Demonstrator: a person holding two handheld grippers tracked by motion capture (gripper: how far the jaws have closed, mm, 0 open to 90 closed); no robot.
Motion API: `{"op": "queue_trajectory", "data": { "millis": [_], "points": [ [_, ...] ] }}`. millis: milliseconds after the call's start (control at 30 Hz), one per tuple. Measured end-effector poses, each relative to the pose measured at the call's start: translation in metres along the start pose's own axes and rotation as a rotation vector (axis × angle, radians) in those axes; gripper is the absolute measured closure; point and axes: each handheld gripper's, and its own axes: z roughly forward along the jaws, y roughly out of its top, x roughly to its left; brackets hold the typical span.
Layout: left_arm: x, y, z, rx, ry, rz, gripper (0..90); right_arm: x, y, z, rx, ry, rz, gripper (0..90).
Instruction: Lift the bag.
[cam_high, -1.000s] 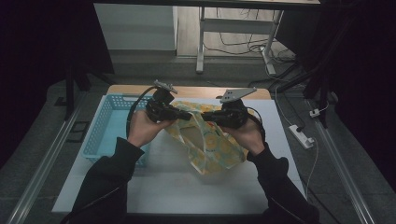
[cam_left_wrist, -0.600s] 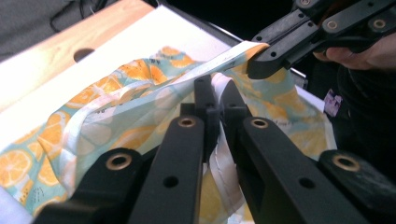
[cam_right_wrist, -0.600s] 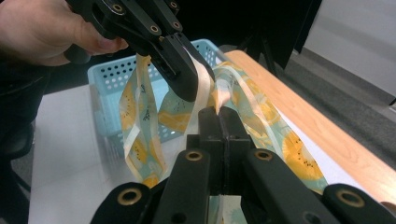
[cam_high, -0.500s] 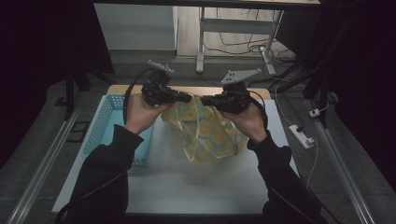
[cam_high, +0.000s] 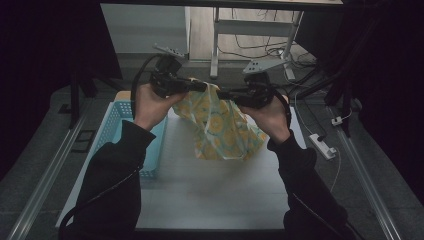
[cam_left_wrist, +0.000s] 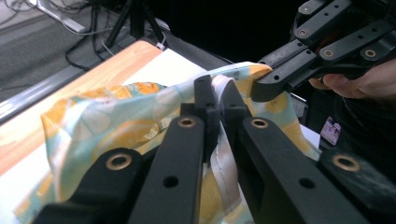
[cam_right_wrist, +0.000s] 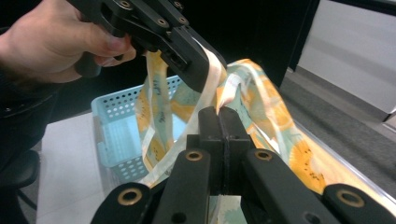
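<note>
A light cloth printed with orange fruit slices hangs in the air between the two grippers, its lower end near the white table top. My left gripper is shut on the cloth's upper edge. My right gripper is shut on the same edge, a little to the right. In the left gripper view the jaws pinch a white hem of the cloth, with the right gripper just beyond. In the right gripper view the jaws clamp the cloth, with the left gripper above.
A light blue perforated basket stands on the left part of the table, beside the left forearm; in the right gripper view the basket lies behind the cloth. A white power strip lies off the table's right edge. A wooden strip borders the far side.
Both grippers have risen together, still shut on the cloth. The cloth has come up from lying spread on the table and now hangs below them.
</note>
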Motion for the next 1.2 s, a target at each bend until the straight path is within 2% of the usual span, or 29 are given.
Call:
{"op": "queue_trajectory", "data": {
  "millis": [200,433,567,900,1033,1200],
  "points": [
    [-0.001,0.014,-0.006,-0.022,0.022,0.009,89.0,-0.005,0.014,-0.006,-0.019,-0.025,0.004,89.9],
    [-0.004,0.029,-0.013,-0.053,0.040,0.024,89.0,-0.004,0.030,-0.015,-0.050,-0.054,-0.013,89.9],
    [-0.005,0.032,-0.015,-0.069,0.044,0.029,89.0,-0.002,0.037,-0.018,-0.056,-0.064,-0.023,89.9],
    [-0.008,0.033,-0.021,-0.122,0.025,0.035,89.0,0.001,0.051,-0.026,-0.072,-0.094,-0.035,89.9],
    [-0.007,0.032,-0.018,-0.109,0.039,0.037,88.9,0.001,0.053,-0.024,-0.062,-0.104,-0.039,89.9],
    [0.001,0.027,-0.008,-0.081,0.068,0.036,88.8,-0.004,0.046,-0.014,-0.017,-0.135,-0.037,89.7]
  ]
}}
